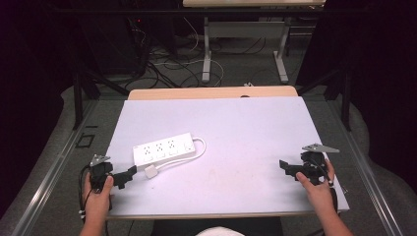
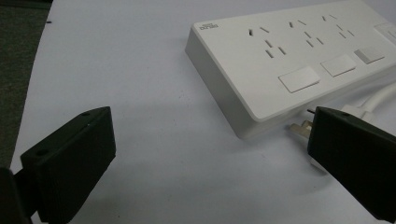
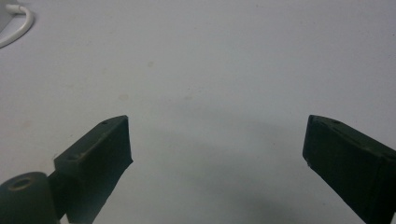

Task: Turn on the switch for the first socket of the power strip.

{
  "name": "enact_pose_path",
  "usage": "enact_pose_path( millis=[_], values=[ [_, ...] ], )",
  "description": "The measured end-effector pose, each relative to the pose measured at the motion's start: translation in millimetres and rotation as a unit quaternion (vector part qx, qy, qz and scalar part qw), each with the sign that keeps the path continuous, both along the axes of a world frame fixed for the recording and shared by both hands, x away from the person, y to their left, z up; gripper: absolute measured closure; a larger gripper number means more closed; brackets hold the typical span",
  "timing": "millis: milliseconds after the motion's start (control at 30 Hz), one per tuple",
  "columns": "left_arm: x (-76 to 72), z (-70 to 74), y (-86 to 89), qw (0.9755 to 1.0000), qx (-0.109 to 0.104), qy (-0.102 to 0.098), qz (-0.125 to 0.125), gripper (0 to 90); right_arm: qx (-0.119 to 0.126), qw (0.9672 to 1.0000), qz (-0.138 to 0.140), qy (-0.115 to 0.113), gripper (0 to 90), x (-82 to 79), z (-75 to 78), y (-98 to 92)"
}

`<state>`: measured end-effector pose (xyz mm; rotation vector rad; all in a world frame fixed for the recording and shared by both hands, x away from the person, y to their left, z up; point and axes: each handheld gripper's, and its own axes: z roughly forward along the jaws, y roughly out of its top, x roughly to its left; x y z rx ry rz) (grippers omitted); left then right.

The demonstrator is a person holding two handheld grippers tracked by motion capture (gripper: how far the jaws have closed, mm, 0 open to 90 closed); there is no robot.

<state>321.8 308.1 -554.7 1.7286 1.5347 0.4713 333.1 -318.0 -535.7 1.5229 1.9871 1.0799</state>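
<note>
A white power strip (image 1: 164, 150) lies on the left half of a pale sheet (image 1: 246, 132) that covers the table, its long side running at a slant from lower left to upper right in the high view. Its white cord (image 1: 195, 151) leaves the far right end, loops back along the near side and ends in a white plug (image 1: 150, 171) that lies on the sheet just beside the strip's near left corner. The left gripper (image 1: 129, 175), held in the person's left hand (image 1: 98, 194) near the sheet's front left corner, points toward that plug and sits close to it. In the left gripper view its jaws stand wide apart with nothing between them; the power strip (image 2: 299, 56) shows three sets of sockets and flat switches, and the plug's metal prongs (image 2: 301, 128) peek out right beside the right jaw, though whether they touch is unclear. The right gripper (image 1: 287, 168), held in the right hand (image 1: 317, 189), rests low near the front right of the sheet, well apart from the strip. Its jaws are also spread wide over bare sheet (image 3: 210, 84), with a bit of the cord (image 3: 21, 25) at the top left corner of the right gripper view.
</note>
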Motion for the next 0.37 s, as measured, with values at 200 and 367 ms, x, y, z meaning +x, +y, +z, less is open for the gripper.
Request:
enact_pose_path(
  millis=[200, 367],
  values=[
    [-0.2, 0.8, -0.2, 1.0000, 0.000, 0.004, -0.002, 0.9, 0.003, 1.0000, 0.000, 0.005, 7.3, 0.2, -1.1, 0.3],
    [0.1, 0.3, -1.0, 1.0000, -0.001, 0.000, 0.000, 1.0, 0.005, 1.0000, -0.002, 0.005, 7.3, 0.4, -1.2, 0.0]
  ],
)
